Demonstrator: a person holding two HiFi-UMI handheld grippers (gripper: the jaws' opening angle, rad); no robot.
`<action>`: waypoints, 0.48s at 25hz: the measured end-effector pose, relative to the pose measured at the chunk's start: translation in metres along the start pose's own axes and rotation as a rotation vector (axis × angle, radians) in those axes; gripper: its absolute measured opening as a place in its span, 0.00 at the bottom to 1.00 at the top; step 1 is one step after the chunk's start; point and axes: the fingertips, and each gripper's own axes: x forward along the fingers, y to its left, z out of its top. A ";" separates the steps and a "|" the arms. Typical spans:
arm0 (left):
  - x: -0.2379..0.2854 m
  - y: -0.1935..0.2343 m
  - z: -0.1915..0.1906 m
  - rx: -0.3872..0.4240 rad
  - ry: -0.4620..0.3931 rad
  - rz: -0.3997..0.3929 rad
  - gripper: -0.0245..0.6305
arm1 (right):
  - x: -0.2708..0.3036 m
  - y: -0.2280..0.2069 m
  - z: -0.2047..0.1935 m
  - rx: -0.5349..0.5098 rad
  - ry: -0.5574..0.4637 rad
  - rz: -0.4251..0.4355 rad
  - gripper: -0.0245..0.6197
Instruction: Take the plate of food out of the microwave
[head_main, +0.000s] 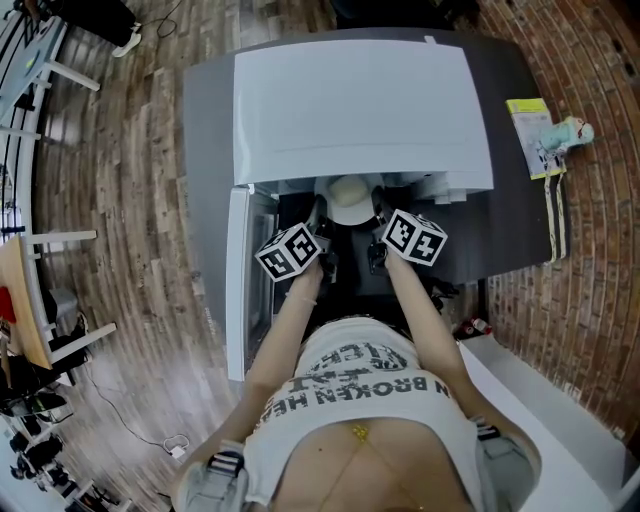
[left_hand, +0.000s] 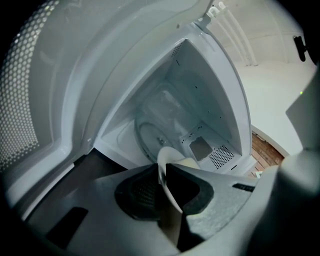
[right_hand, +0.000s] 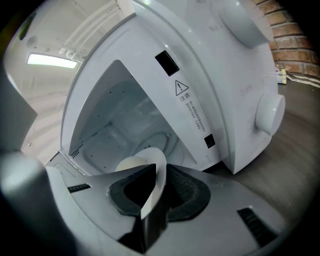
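Colour reference: the box-shaped microwave (head_main: 360, 110) is white; its door (left_hand: 25, 95) carries a fine dotted mesh pattern. The round plate (head_main: 350, 197) is white, and the food (right_hand: 131, 164) is pale cream. The left gripper (left_hand: 165, 175) and right gripper (right_hand: 157, 177) are grey with black pads, and their cubes bear black-and-white square markers. The tabletop (head_main: 510, 215) is dark grey. The plank floor (head_main: 130, 200) is brown wood grain, and the brick surface (head_main: 590, 300) is red-brown.

Head cam: high up, steeply down over microwave (head_main: 360, 110). L/R gripper cams: close at its front, both facing inside.
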 end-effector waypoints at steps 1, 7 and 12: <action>-0.001 -0.001 0.000 0.001 -0.001 -0.002 0.12 | -0.002 0.000 0.000 -0.004 0.001 -0.002 0.14; -0.011 -0.005 -0.006 0.010 -0.006 0.004 0.12 | -0.014 0.001 -0.003 -0.029 -0.001 -0.005 0.14; -0.021 -0.007 -0.011 0.007 -0.009 -0.001 0.12 | -0.025 0.004 -0.007 -0.049 -0.009 -0.009 0.14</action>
